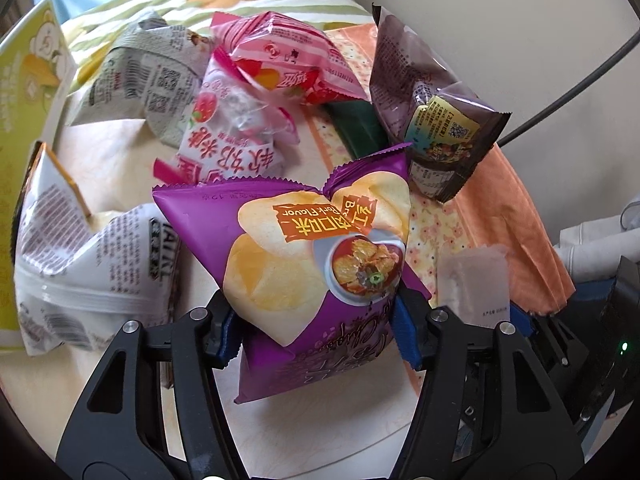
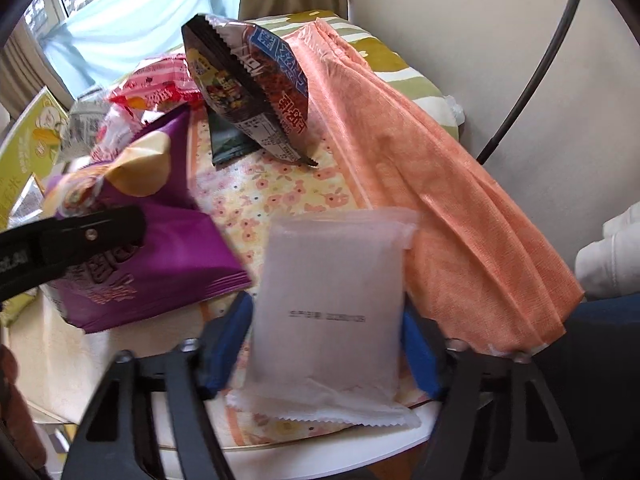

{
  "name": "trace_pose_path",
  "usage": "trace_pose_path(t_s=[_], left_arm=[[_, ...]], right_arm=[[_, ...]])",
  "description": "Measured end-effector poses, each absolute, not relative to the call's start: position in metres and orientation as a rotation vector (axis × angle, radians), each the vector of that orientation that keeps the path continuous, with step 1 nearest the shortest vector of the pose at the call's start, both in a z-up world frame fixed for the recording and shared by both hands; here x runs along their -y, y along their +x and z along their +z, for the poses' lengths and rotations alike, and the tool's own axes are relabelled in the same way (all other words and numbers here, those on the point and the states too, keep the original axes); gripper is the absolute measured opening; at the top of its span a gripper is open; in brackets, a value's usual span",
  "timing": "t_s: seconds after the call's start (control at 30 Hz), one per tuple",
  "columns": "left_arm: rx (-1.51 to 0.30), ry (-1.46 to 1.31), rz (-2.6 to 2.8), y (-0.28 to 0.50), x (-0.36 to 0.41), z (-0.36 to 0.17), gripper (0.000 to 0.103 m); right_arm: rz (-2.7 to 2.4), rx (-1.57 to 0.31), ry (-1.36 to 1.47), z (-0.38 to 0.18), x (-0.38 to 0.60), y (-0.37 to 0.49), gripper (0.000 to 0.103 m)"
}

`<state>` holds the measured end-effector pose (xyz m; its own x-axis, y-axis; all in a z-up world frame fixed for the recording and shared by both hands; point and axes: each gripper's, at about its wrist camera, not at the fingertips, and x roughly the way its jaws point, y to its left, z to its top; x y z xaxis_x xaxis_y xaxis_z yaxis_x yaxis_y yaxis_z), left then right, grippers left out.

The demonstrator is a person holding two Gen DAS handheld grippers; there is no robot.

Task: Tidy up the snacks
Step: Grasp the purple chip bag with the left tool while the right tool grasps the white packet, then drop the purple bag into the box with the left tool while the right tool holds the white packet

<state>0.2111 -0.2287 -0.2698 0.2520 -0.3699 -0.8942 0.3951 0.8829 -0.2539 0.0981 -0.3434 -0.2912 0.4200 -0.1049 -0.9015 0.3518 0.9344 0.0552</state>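
Observation:
My left gripper (image 1: pixel 316 328) is shut on a purple chip bag (image 1: pixel 304 256) and holds it above the table; the bag also shows in the right wrist view (image 2: pixel 160 248). My right gripper (image 2: pixel 326 340) is shut on a frosted white packet (image 2: pixel 328 300), which also shows in the left wrist view (image 1: pixel 474 284), over an open orange fabric bag (image 2: pixel 440 184) with a floral lining (image 2: pixel 280 188). A dark snack bag (image 2: pixel 256 88) and a dark green packet (image 2: pixel 226 140) lie inside the fabric bag.
Pink snack bags (image 1: pixel 280 64), a pink-and-white packet (image 1: pixel 228 140), a grey printed bag (image 1: pixel 140 80) and a white printed bag (image 1: pixel 80 264) lie on the table. A yellow-green box (image 1: pixel 24 120) stands at left. A wall and a cable (image 1: pixel 580 76) are at right.

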Motion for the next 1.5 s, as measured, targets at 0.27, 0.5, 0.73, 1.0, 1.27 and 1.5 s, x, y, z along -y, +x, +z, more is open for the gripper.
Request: trace_pose_path(t_s=[0.27, 0.5, 0.73, 1.0, 1.27, 1.5], left_arm=[[-1.179, 0.010, -0.504, 0.197, 0.223, -0.254, 0.057], [-1.113, -0.019, -0.470, 0.182, 0.210, -0.212, 0.057], [-1.002, -0.075, -0.413, 0.169, 0.192, -0.153, 0.057], [-0.882, -0.155, -0.286, 0.156, 0.127, -0.099, 0.057], [-0.822, -0.227, -0.163, 0.159, 0.034, -0.069, 0.057], [-0.846, -0.262, -0.106, 0.181, -0.051, -0.075, 0.057]], right_arm=[[-0.263, -1.069, 0.256, -0.277, 0.338, 0.095, 0.059], [-0.206, -1.010, 0.260, -0.241, 0.336, 0.092, 0.058], [-0.104, -0.935, 0.219, -0.186, 0.329, 0.097, 0.058], [0.084, -0.856, 0.153, -0.139, 0.294, 0.113, 0.058], [0.270, -0.782, 0.106, -0.100, 0.230, 0.143, 0.058], [0.359, -0.769, 0.119, -0.089, 0.163, 0.175, 0.058]])
